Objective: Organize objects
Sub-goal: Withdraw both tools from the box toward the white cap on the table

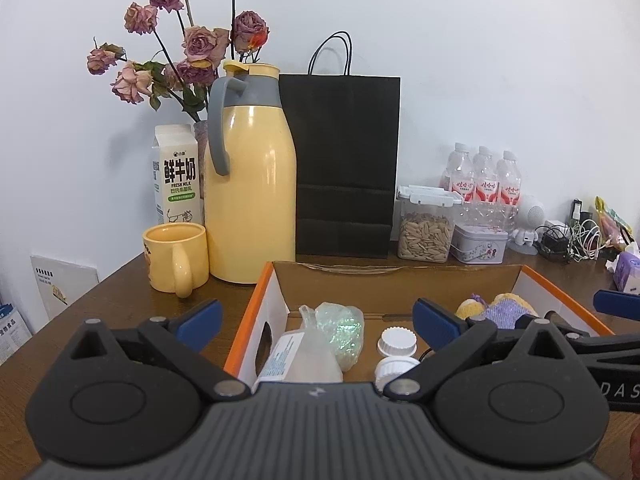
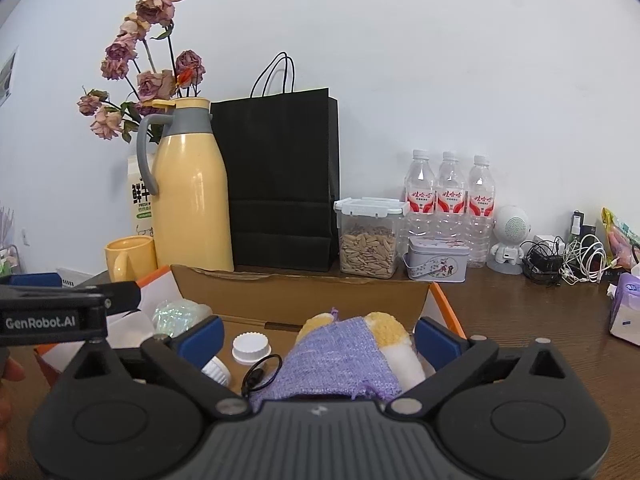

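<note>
Over the open cardboard box (image 1: 400, 276) on the wooden table (image 1: 132, 280): left gripper (image 1: 318, 320) spread wide, blue pads well apart, nothing pinched; right gripper (image 2: 318, 338) likewise fully spread, nothing between its pads, purple knitted cloth (image 2: 340, 360) lying loose below.

Task's things already inside the box: clear plastic bag (image 1: 304, 356) with an iridescent bundle (image 1: 344, 328) toward the left wall, two white-capped bottles (image 1: 396, 340) in the middle, cloth with a yellow-and-white plush piece (image 2: 388, 328) toward the right. Judged a collecting bin: items gathered in one container, both claws empty and poised above it, presumably after release or before the next pick.

Back row upright against the wall, apparently as storage rather than work in hand: yellow thermos (image 1: 250, 184), yellow mug (image 1: 176, 256), milk carton (image 1: 176, 172), black paper bag (image 1: 344, 164), seed container (image 1: 426, 236), tin (image 1: 478, 244), three water bottles (image 1: 482, 176).

Left-wrist view only: bag's printed label, box's cut-out handle hole, full carton face. Right-wrist view only: full spread of the cloth, a thin black cord loop (image 2: 260, 372) beside it, side of the other gripper's body, fingertips of a hand (image 2: 10, 372) at the left edge.
</note>
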Demonstrator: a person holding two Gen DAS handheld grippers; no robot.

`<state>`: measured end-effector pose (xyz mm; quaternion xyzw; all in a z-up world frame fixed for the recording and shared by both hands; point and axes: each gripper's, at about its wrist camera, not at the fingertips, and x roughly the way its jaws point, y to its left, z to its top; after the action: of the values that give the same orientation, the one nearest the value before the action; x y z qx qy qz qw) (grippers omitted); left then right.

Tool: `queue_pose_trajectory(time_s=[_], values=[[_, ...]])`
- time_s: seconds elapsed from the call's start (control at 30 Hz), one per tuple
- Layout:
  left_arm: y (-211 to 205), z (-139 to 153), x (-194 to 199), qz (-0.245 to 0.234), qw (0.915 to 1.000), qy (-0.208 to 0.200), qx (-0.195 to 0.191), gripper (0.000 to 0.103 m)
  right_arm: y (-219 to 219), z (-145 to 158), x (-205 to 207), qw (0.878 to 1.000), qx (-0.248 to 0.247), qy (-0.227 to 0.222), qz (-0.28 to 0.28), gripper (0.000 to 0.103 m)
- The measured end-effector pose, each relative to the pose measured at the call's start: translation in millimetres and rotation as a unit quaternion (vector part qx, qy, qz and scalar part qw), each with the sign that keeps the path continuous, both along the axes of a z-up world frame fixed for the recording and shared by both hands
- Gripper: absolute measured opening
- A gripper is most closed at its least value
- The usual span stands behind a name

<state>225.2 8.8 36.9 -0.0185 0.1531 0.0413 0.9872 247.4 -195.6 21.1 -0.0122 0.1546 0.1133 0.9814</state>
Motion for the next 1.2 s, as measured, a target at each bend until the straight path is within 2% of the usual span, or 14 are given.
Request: queue_pose_trajectory(time_s=[0.27, 0.43, 0.77, 1.0, 1.2], values=[[5, 4, -30, -0.009, 0.9999, -0.007, 0.012, 0.103, -11, -1, -26, 1.0, -0.012, -0.005, 0.002, 0.103], [14, 6, -53, -0.017, 0.9997, 0.004, 0.017, 0.103, -22, 3, -56, 0.999, -0.027, -0.01, 0.021, 0.103], [30, -15, -83, -0.024, 0.9949, 0.089, 0.041, 0.103, -37, -13, -103, 0.994, -0.083, 0.04, 0.05, 0.103], [26, -39, -104, -0.043, 0.9874, 0.142, 0.054, 0.103, -36, -31, -119, 0.989, -0.086, 0.095, 0.068, 0.103], [22, -52, -113, -0.058, 0.9831, 0.166, 0.049, 0.103, -32, -43, -121, 0.985, -0.081, 0.13, 0.077, 0.103]])
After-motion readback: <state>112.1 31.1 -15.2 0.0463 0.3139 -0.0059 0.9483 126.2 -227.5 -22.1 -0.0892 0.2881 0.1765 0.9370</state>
